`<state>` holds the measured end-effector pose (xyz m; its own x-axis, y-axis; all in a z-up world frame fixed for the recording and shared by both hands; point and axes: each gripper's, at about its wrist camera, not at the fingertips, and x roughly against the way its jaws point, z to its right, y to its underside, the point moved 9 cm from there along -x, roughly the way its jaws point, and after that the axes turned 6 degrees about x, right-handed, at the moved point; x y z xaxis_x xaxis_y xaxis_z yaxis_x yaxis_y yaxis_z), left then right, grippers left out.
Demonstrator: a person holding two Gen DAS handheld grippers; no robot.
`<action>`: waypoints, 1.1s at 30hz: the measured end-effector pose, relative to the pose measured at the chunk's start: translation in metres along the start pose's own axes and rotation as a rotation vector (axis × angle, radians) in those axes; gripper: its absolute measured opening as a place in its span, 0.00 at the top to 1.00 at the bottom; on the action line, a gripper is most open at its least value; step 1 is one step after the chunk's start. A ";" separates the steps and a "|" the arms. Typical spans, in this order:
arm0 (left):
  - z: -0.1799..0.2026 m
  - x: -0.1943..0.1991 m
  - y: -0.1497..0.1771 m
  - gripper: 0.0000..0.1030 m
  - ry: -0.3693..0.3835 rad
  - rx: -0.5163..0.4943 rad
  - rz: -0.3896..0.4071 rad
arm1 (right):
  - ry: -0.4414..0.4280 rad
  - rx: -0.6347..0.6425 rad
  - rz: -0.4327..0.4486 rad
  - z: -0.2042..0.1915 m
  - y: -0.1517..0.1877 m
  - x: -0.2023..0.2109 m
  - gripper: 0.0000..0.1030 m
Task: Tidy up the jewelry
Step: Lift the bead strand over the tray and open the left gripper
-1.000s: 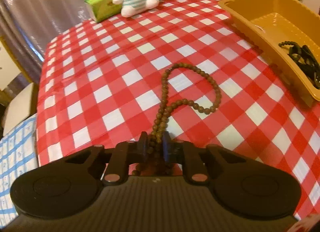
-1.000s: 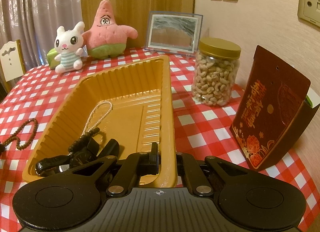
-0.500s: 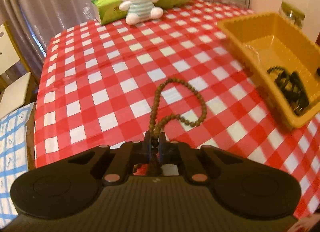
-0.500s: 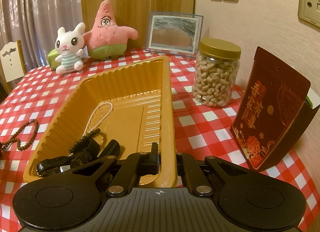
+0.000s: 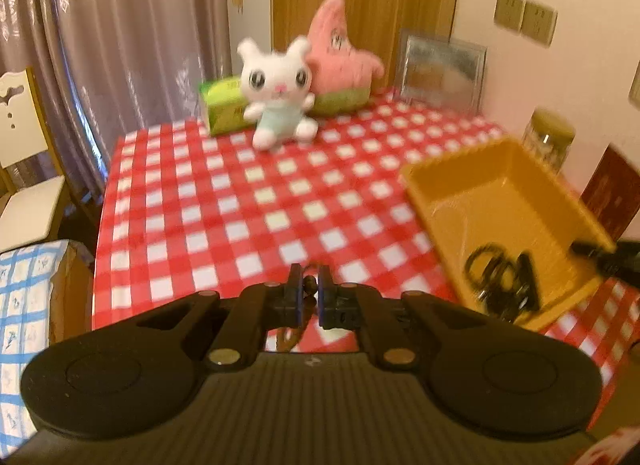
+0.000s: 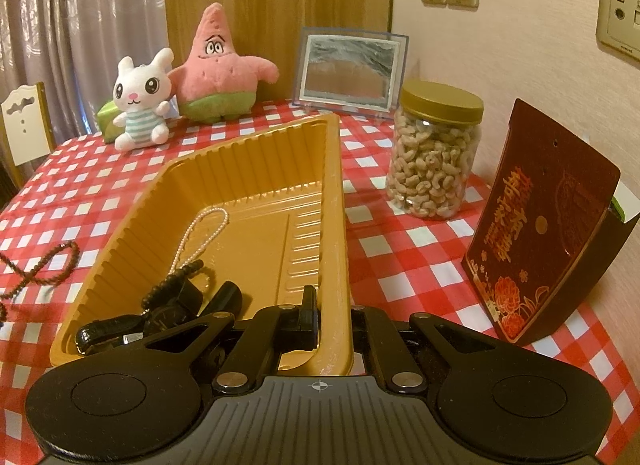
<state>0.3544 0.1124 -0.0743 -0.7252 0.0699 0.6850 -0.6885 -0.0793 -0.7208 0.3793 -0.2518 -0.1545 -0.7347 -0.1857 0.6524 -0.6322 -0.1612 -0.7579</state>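
Observation:
My left gripper (image 5: 309, 285) is shut on a brown bead bracelet (image 5: 308, 285); only a few beads show between the fingers, the rest hangs below out of sight. In the right wrist view the bracelet (image 6: 44, 265) hangs lifted at the far left over the checked cloth. My right gripper (image 6: 334, 305) is shut on the near right wall of the yellow tray (image 6: 340, 225). The tray (image 5: 500, 185) holds a white pearl strand (image 6: 200, 233), a black bead bracelet (image 6: 172, 281) and a black watch (image 6: 160, 319).
A white bunny toy (image 6: 138, 105), a pink starfish plush (image 6: 218, 69) and a green box (image 5: 222, 109) stand at the back. A picture frame (image 6: 350, 73), a jar of nuts (image 6: 436, 153) and a red box (image 6: 540, 225) stand on the right. A chair (image 5: 24, 169) is left.
My left gripper has risen and tilted up with the brown bracelet, lifting it off the cloth; the view is blurred by motion. My right gripper has stayed clamped on the tray wall.

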 end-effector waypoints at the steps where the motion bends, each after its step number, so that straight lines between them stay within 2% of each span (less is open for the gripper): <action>1: 0.002 0.005 -0.006 0.95 0.007 0.004 0.013 | 0.000 0.001 0.002 -0.001 0.000 0.001 0.96; 12: 0.039 0.050 -0.068 0.95 0.101 -0.008 0.156 | -0.005 0.025 0.023 -0.006 -0.009 0.002 0.96; 18: 0.066 0.060 -0.083 0.95 0.155 -0.028 0.184 | -0.006 0.038 0.032 -0.009 -0.013 0.003 0.96; 29: 0.132 0.067 -0.113 0.95 0.325 -0.042 0.260 | -0.016 0.034 0.033 -0.011 -0.013 0.002 0.96; 33: 0.150 0.049 -0.111 0.95 0.349 -0.048 0.231 | -0.020 0.033 0.035 -0.012 -0.013 0.002 0.96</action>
<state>0.3955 -0.0246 0.0550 -0.8126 0.3886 0.4343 -0.5015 -0.0866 -0.8608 0.3832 -0.2385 -0.1434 -0.7509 -0.2108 0.6259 -0.5978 -0.1859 -0.7798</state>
